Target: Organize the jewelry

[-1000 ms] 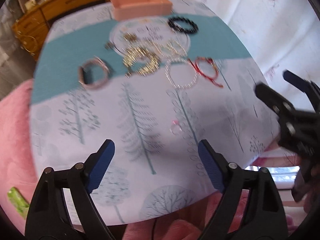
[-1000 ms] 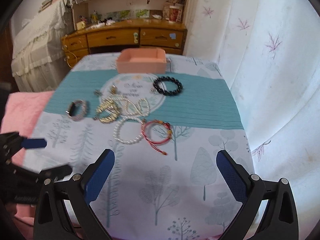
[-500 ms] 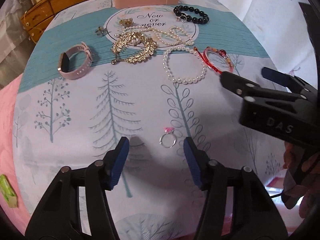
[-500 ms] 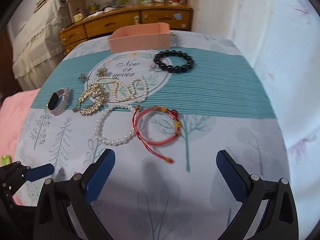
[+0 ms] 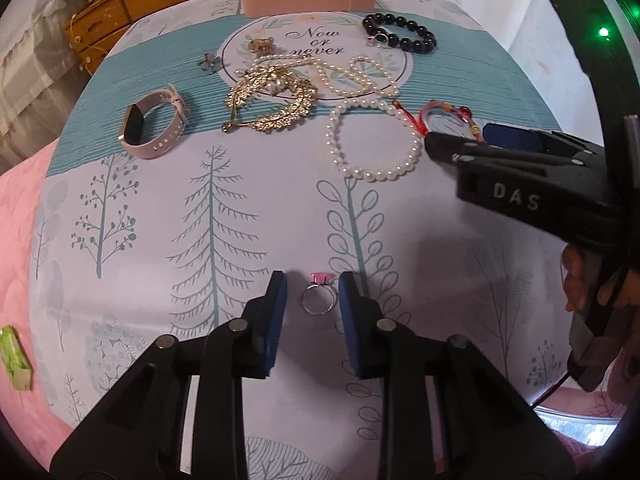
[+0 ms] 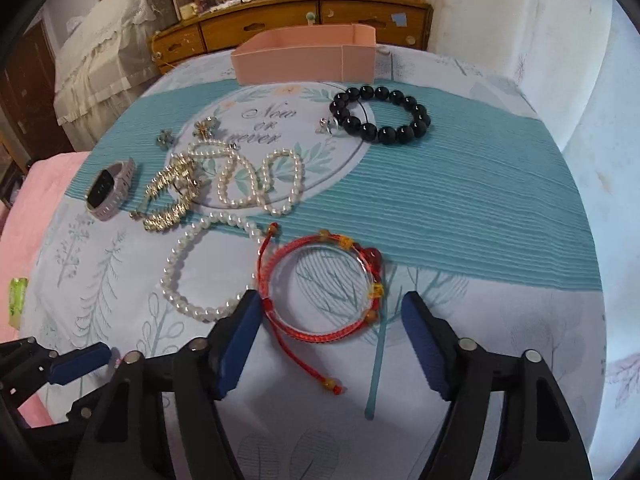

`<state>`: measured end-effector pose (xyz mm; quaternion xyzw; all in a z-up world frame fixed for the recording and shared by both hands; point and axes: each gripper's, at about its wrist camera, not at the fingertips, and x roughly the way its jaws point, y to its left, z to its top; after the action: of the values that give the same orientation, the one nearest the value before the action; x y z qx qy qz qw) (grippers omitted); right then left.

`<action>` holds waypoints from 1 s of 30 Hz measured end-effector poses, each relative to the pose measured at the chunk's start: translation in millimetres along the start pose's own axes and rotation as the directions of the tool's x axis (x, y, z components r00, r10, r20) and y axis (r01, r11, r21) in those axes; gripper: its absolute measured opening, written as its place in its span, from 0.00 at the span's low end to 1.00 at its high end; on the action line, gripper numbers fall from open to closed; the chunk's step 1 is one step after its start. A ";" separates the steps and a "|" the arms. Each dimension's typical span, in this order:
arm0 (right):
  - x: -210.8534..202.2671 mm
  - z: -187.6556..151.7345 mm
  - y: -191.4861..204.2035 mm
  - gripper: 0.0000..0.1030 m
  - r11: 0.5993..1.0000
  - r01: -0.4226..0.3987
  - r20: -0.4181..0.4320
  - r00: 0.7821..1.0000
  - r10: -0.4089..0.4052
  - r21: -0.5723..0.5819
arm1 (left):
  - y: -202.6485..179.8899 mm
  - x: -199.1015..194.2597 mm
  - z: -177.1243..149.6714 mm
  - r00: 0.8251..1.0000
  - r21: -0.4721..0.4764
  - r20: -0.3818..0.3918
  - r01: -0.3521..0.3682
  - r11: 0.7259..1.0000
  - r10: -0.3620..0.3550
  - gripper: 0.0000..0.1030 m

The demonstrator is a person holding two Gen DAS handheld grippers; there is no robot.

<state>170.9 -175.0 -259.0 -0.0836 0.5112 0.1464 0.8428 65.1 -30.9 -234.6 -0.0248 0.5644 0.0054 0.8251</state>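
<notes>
The ring with a pink top lies on the desk between the narrowly parted fingers of the left claw, not yet gripped, while the wide-spread right claw, marked "DAS", frames the red bracelet near the cloth's words "Now or never".

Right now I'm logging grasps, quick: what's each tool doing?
Left tool: open, narrowed around the pink-topped ring, not yet gripping.
Right tool: open wide, straddling the red cord bracelet, holding nothing.
</notes>
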 end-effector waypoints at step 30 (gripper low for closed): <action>-52.7 82.8 -11.3 0.60 0.996 -0.087 0.216 0.972 0.090 -0.024 | 29.4 -46.7 98.0 0.987 0.062 0.158 -0.017 0.998 0.007 0.05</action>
<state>221.1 -170.2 -174.0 -0.0505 0.4182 0.1958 0.8855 138.3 3.9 -156.7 0.0051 0.4974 -0.0055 0.8675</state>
